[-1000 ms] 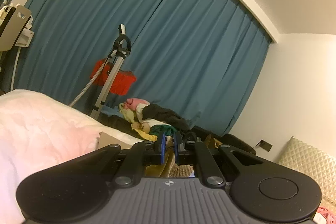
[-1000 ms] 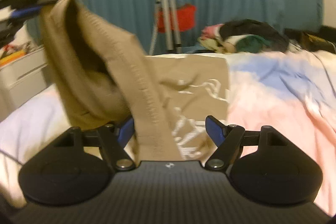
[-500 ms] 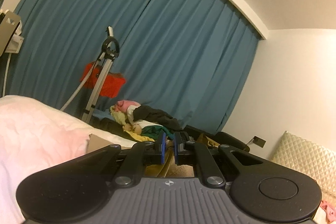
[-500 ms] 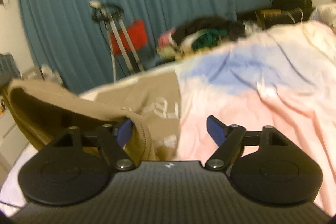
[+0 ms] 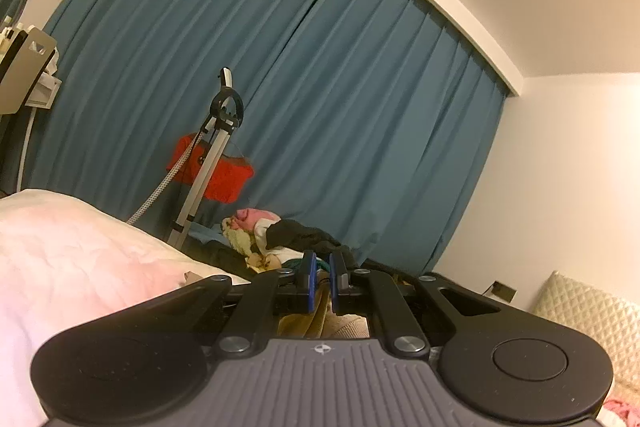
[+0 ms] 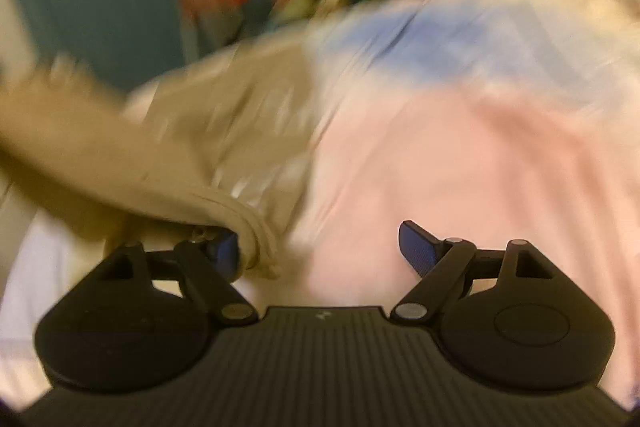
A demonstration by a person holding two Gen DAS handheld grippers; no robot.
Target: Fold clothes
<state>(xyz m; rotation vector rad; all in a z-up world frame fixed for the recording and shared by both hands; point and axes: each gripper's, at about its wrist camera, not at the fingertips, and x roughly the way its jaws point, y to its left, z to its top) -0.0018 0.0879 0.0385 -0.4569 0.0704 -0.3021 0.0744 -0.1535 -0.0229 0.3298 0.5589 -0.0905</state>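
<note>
The tan knitted garment with a ribbed hem [image 6: 200, 147] lies at the left of the right view, on the bed with its pink and blue quilt [image 6: 460, 147]. It looks soft, limp and light. I judge the thick hem the best place to hold.

My right gripper [image 6: 320, 247] has its jaws wide apart, the left pad touching the hem. My left gripper [image 5: 320, 277] has its jaws nearly closed, seemingly pinching tan cloth low in the frame. Behind hangs a pleated teal curtain [image 5: 320, 87].
</note>
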